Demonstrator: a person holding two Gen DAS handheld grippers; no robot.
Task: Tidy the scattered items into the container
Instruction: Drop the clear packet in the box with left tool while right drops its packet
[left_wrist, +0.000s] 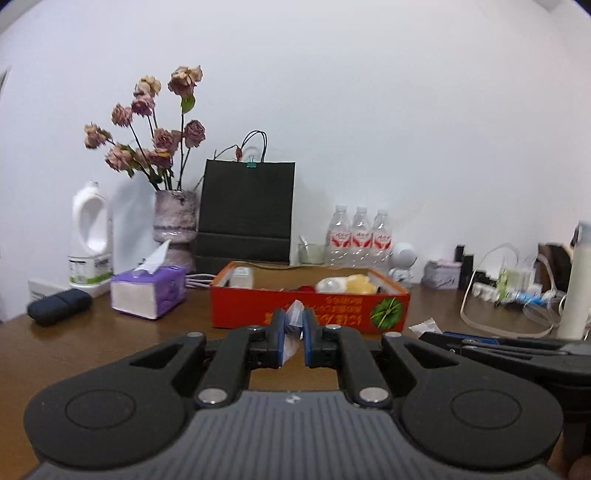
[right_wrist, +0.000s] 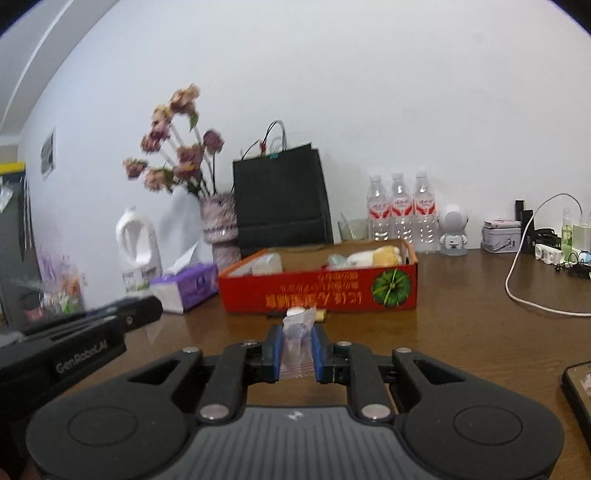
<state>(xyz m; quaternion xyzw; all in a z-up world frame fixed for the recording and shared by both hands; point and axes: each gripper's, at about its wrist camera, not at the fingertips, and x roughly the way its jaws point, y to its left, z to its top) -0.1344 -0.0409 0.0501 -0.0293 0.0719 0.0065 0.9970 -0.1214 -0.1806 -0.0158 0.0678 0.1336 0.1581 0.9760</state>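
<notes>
Two small clear packets (left_wrist: 293, 325) (right_wrist: 297, 339) are being pinched, one in each gripper (left_wrist: 294, 343) (right_wrist: 298, 350), both being pointed at the red box (left_wrist: 310, 306) lying lengthwise straight ahead, nearer the left.

3 water bottles (left_wrist: 359, 236), 1 red box (left_wrist: 310, 306), 1 black bag (left_wrist: 245, 206), 1 tissue pk (left_wrist: 147, 291), 1 vase (left_wrist: 175, 218).

Left gripper (left_wrist: 294, 325) pinches a clear packet (left_wrist: 294, 314), pointing at the red box (left_wrist: 310, 308) on the table (left_wrist: 92, 343).
</notes>
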